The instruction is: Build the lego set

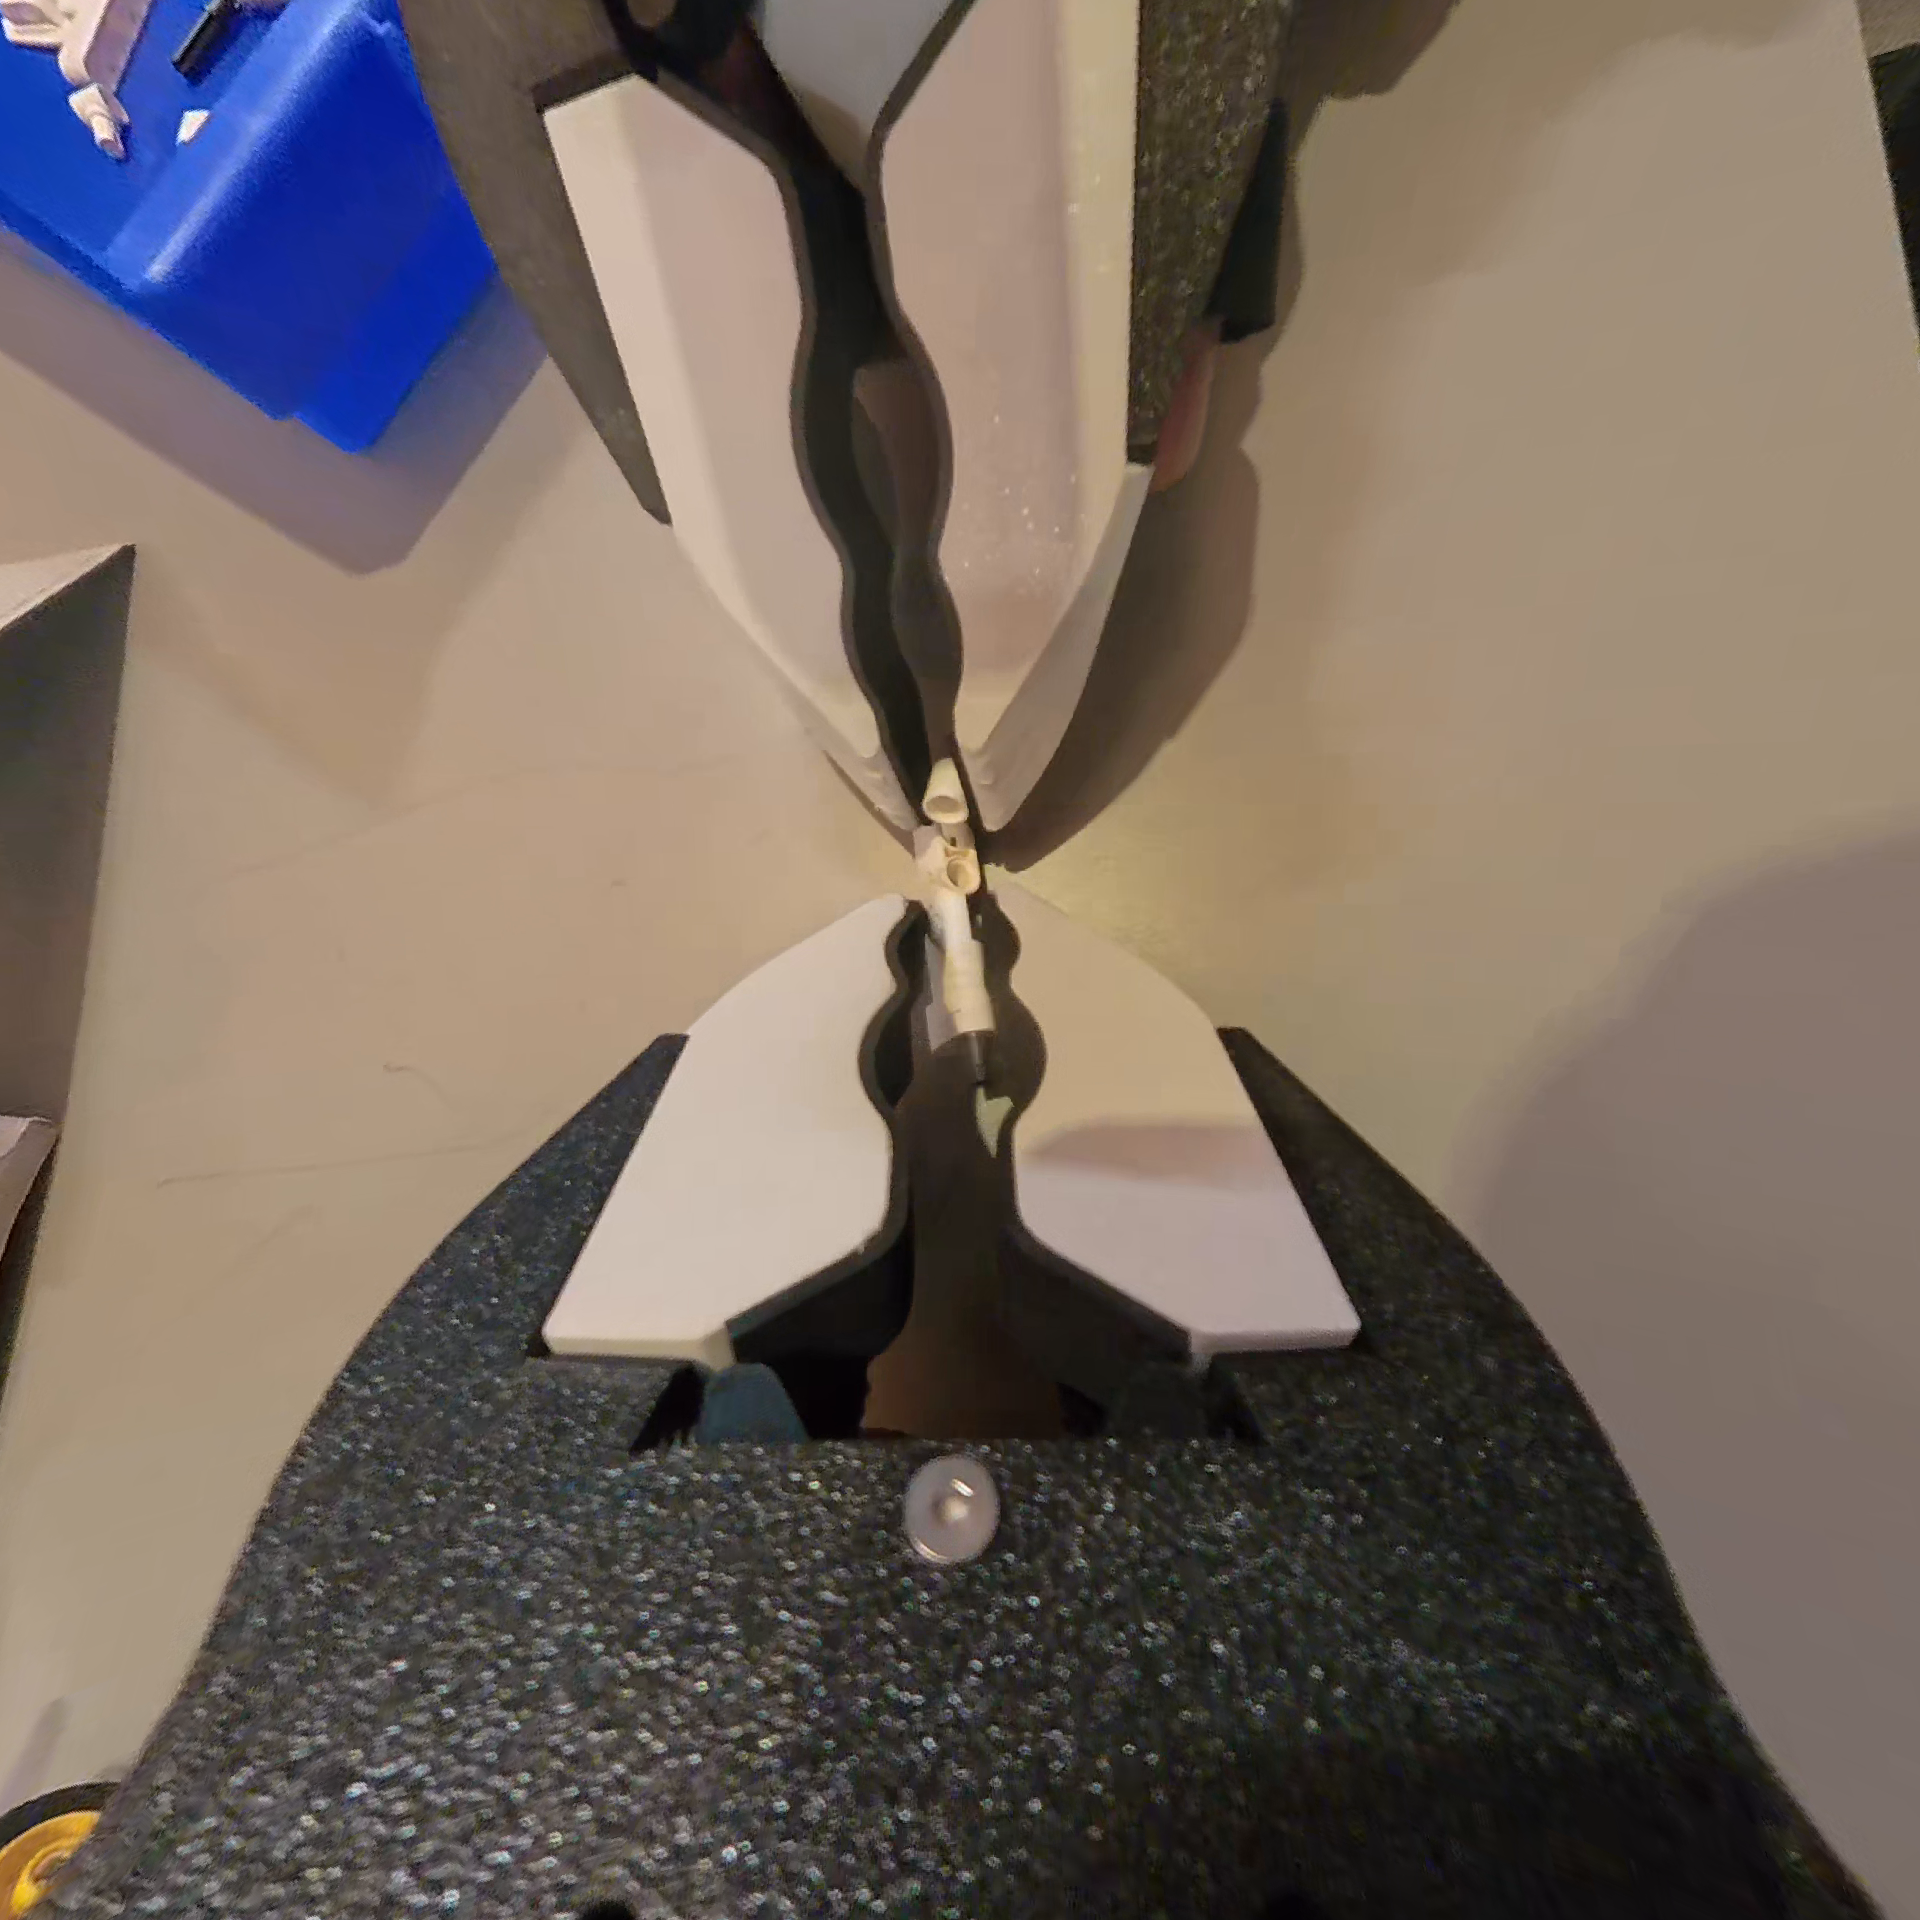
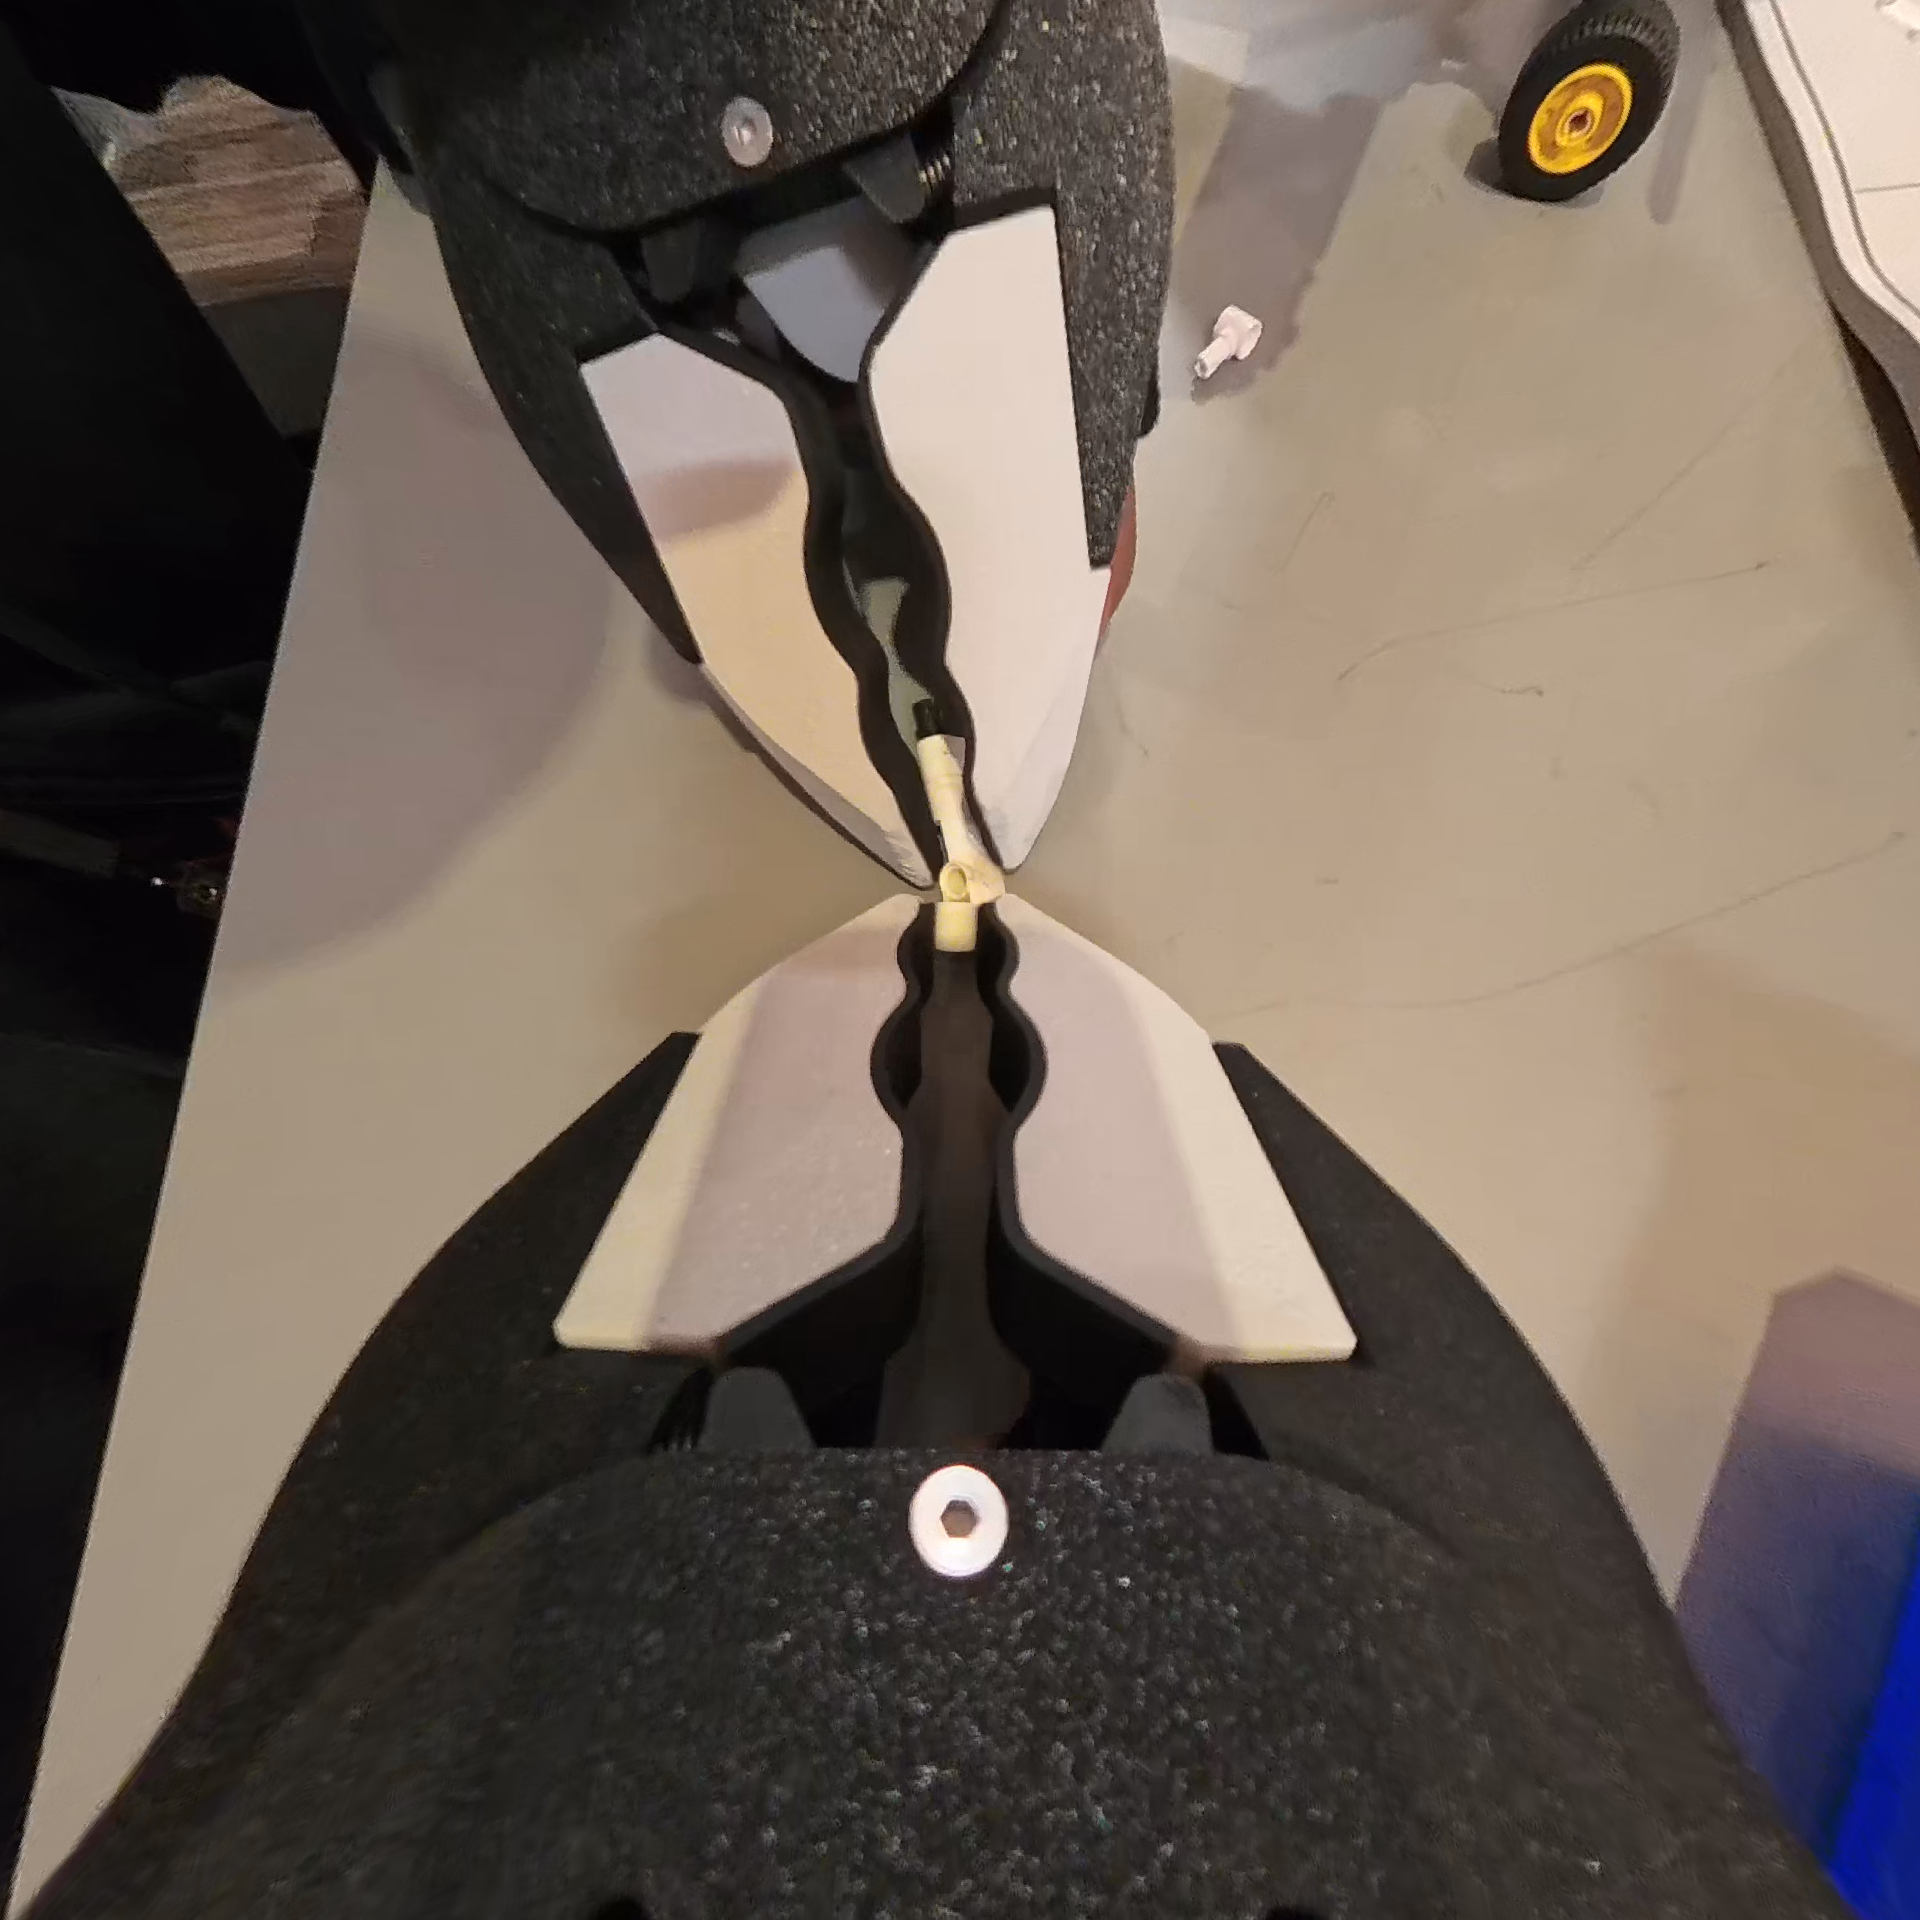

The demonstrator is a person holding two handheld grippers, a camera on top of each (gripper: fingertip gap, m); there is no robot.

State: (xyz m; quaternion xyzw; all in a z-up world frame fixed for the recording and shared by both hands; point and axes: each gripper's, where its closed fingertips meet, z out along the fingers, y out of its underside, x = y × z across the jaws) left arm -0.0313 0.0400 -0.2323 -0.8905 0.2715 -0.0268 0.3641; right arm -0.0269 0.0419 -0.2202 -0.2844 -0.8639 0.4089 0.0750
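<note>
Left wrist view: my left jaws (image 1: 951,914) are almost closed around a cream rod (image 1: 961,961) lying along them; its far end meets a cream tube (image 2: 954,925) pinched in my right jaws (image 2: 956,909), tip to tip above the tabletop (image 1: 1455,727).

Both grippers are showing the same build. The left gripper (image 1: 954,914) is wearing a black, grainy, speckled shell that is widening toward the camera, with a round silver screw (image 1: 950,1521) sitting at its centre. Its two fingers (image 1: 769,1174) are presenting flat white faces edged by wavy black pads. The right gripper (image 2: 956,914) is carrying a hex-socket screw (image 2: 956,1523).
</note>
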